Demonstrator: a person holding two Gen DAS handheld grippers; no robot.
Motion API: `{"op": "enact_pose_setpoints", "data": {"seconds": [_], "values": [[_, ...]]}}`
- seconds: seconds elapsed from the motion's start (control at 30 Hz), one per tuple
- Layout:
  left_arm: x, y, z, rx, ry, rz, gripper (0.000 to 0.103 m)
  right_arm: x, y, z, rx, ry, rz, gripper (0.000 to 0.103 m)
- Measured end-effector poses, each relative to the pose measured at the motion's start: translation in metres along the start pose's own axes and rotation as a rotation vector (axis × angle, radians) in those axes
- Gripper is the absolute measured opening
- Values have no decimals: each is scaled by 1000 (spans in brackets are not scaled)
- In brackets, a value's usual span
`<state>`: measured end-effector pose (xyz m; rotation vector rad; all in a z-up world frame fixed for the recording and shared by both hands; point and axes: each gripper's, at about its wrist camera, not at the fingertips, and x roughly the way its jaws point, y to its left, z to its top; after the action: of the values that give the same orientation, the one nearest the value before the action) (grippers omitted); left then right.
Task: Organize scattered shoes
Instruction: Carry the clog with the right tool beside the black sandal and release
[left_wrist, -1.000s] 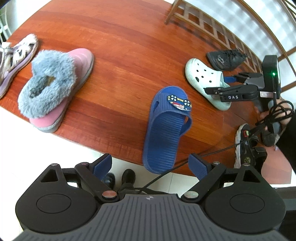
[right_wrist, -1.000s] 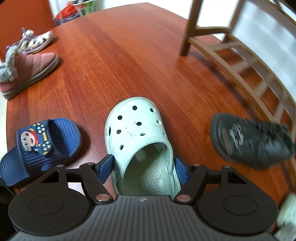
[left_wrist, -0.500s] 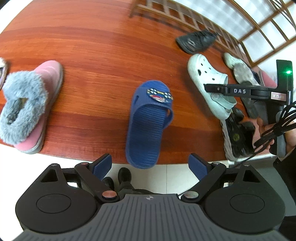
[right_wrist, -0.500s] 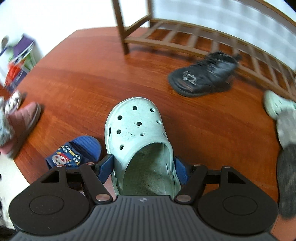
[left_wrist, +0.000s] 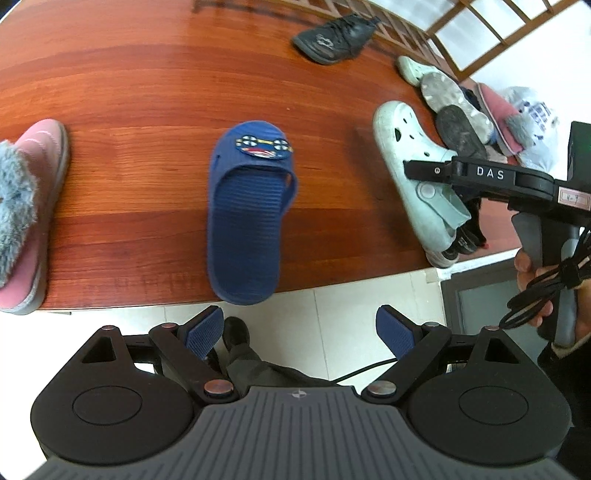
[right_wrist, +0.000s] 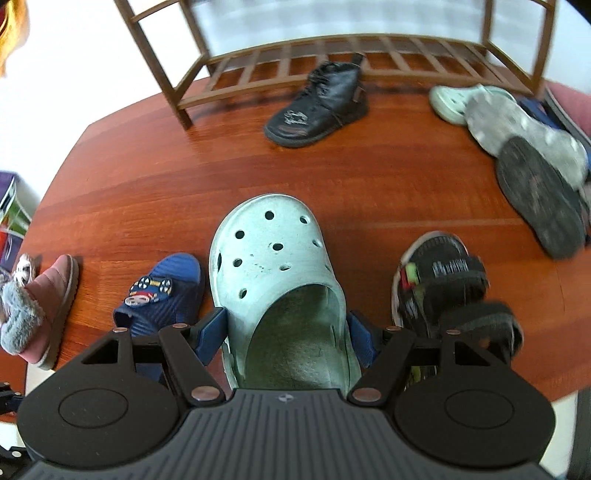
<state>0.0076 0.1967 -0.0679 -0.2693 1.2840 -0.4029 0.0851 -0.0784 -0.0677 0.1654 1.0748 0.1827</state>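
My right gripper (right_wrist: 286, 334) is shut on the heel of a pale mint clog (right_wrist: 273, 266), which is held just above the red wooden table (right_wrist: 369, 192). In the left wrist view the same clog (left_wrist: 413, 162) hangs in the right gripper (left_wrist: 428, 171) at the table's right side. A blue slide with a car badge (left_wrist: 247, 206) lies straight ahead of my left gripper (left_wrist: 299, 332), which is open, empty and held off the table's front edge. The blue slide (right_wrist: 162, 291) also sits left of the clog.
A pink fur-lined boot (left_wrist: 26, 206) lies at the left. A black boot (right_wrist: 321, 107) stands by a wooden slatted rack (right_wrist: 332, 55) at the back. A second mint clog (right_wrist: 450, 101), upturned soles (right_wrist: 532, 177) and a black sandal (right_wrist: 443, 280) crowd the right side.
The right gripper has carried the mint clog rightward, next to the black sandal and the shoe pile. The left gripper has drawn back past the table's front edge, still open.
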Motion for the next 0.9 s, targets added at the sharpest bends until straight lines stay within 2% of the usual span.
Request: {"op": "enact_pose_setpoints", "data": {"seconds": [0.2, 0.4, 0.67, 0.73, 0.9], "values": [[3, -19, 2, 47, -3, -4, 91, -29, -20, -9, 14, -47, -50, 76], [11, -42, 13, 72, -22, -10, 91, -59, -59, -10, 56, -92, -97, 76], [34, -84, 28, 57, -39, -17, 91, -83, -131, -16, 115, -105, -178, 76], [40, -96, 33, 54, -43, -15, 91, -79, -164, -10, 118, -99, -196, 76], [51, -120, 44, 53, -49, -3, 91, -69, -204, -14, 133, -69, -225, 76]]}}
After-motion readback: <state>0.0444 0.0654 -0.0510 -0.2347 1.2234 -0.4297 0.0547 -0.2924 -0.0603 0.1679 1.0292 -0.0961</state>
